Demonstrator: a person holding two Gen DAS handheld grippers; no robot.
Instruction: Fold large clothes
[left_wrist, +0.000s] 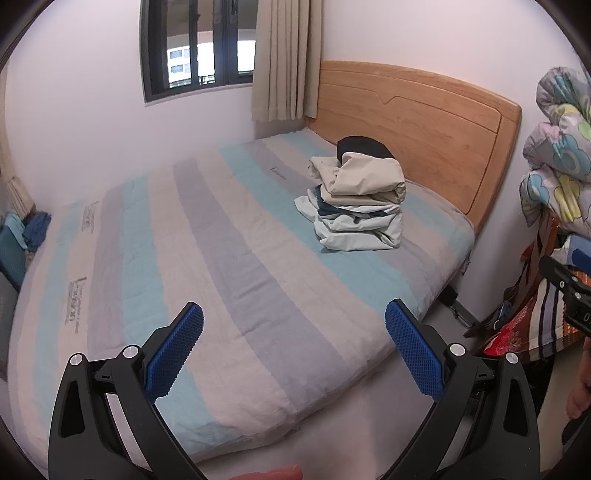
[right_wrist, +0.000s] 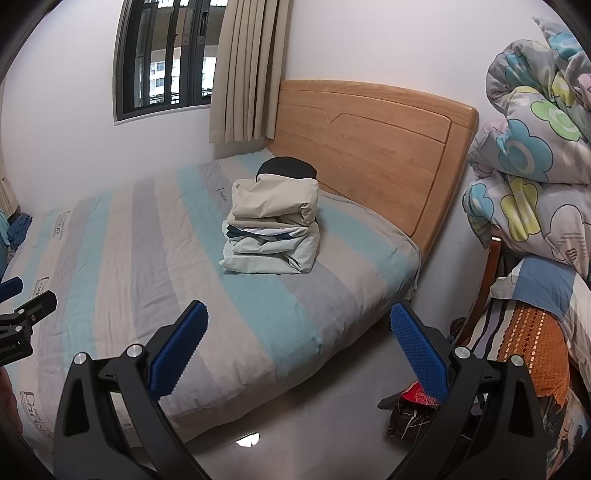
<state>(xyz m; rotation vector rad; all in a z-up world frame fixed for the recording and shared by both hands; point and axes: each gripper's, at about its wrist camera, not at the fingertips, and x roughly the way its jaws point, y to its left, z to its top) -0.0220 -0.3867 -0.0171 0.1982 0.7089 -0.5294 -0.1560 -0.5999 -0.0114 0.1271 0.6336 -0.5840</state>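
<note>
A stack of folded clothes sits on the striped bed near the wooden headboard: a beige garment on top, a pale blue one below, a black one behind. The stack also shows in the right wrist view. My left gripper is open and empty, held above the bed's near corner, well short of the stack. My right gripper is open and empty, over the bed's edge and the floor. The right gripper shows at the right edge of the left wrist view, and the left gripper at the left edge of the right wrist view.
A wooden headboard stands behind the stack. A floral quilt is piled on a chair with other fabrics to the right. A window and curtain are on the far wall. Blue cloth lies beyond the bed's left side.
</note>
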